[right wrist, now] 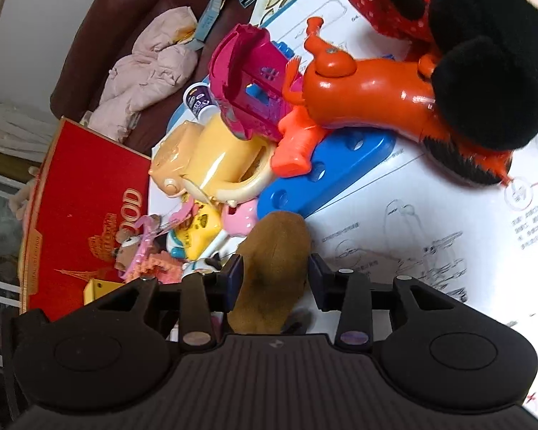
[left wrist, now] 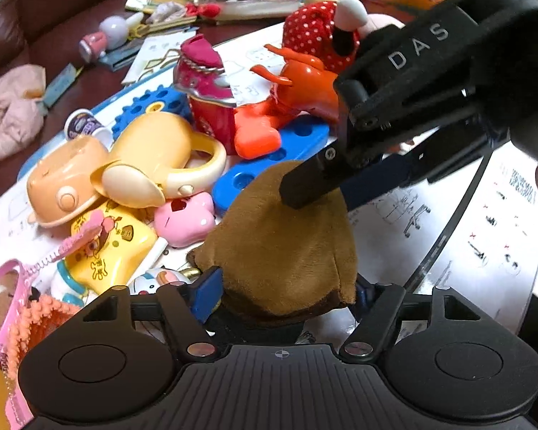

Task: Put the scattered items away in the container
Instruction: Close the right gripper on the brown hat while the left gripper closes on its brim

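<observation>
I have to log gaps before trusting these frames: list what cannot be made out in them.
- Brown plush toy: its near end is hidden in both views by the gripper bodies.
- Left gripper and right gripper: whether the pads press the plush.
- Red box: cut off by the right gripper's body, contents unseen.
- Printed sheets: text too small, right wrist view.

This is a home, likely a living room. A dark red leather sofa (left wrist: 50, 3) sits behind a table (left wrist: 100, 86) piled with toys, papers (left wrist: 484, 236) and a small pink jacket (left wrist: 10, 111).
</observation>
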